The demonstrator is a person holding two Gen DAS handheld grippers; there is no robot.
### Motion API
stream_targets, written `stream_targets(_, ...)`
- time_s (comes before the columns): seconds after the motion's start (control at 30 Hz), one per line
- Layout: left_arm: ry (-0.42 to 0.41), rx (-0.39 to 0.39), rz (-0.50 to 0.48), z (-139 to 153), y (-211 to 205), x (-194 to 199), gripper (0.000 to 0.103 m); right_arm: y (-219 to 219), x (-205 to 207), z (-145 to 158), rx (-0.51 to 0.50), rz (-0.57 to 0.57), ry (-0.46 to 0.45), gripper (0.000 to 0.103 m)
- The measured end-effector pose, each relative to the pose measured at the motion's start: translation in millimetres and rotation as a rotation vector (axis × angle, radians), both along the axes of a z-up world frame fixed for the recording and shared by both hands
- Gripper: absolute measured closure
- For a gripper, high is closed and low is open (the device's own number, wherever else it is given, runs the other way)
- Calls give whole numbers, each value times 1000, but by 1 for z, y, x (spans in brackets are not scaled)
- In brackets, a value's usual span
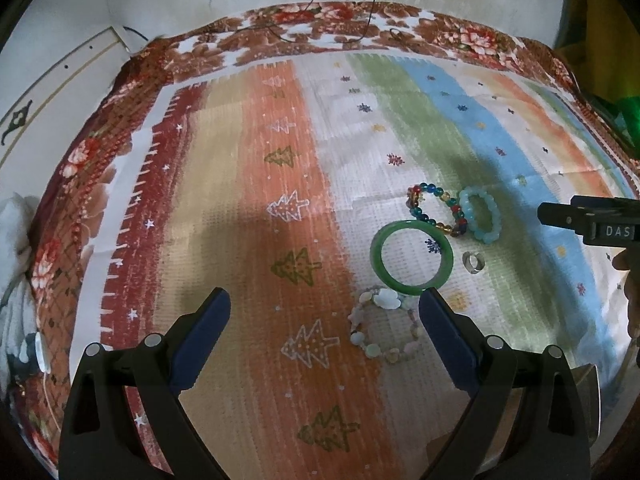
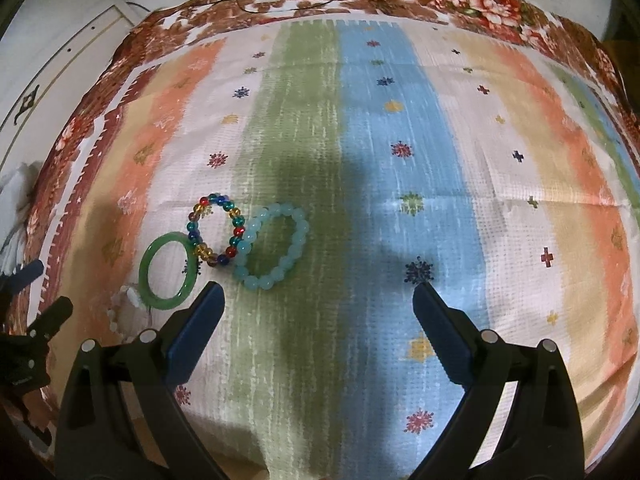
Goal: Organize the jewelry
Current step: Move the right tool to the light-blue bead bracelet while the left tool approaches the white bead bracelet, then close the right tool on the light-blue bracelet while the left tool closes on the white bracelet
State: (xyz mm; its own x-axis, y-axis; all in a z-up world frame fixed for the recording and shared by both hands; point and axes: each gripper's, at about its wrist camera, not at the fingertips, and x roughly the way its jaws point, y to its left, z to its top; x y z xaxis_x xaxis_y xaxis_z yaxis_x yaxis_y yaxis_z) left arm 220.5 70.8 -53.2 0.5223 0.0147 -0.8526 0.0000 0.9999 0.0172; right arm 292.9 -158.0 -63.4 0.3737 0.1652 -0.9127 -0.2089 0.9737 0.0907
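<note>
Clearly both grippers, left gripper [image 1: 325, 312] and right gripper [image 2: 318, 306], gape empty; touching multicolour bead bracelet [image 2: 216, 232] and aqua bracelet [image 2: 274, 246] risk snagging together.

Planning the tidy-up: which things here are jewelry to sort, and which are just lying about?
To sort: green bangle, multicolored bead bracelet, light blue bead bracelet, pale shell bracelet, small ring.

Lying about: striped cloth, floral bedspread, black cable.
</note>
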Motion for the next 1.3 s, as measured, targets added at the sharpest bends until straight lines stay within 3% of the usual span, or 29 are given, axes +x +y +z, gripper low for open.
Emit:
stream_targets(0.37,74,-17,-10,-19,2,4,10,11,25,-24,-8,-24,70,9)
stream_targets(0.53,123,-73,12,-29,10,7,11,15,34,-34,-42,-24,76,9)
stream_targets(0.83,180,-104,21,-45,15,17,21,16,48,-50,-66,-40,98,9)
stream_targets(1.1,224,-66,-7,-60,10,23,33,17,56,-64,-91,-47,116,9)
stream_targets(1.3,230,-23,-28,-68,5,26,34,21,58,-69,-117,-34,107,8)
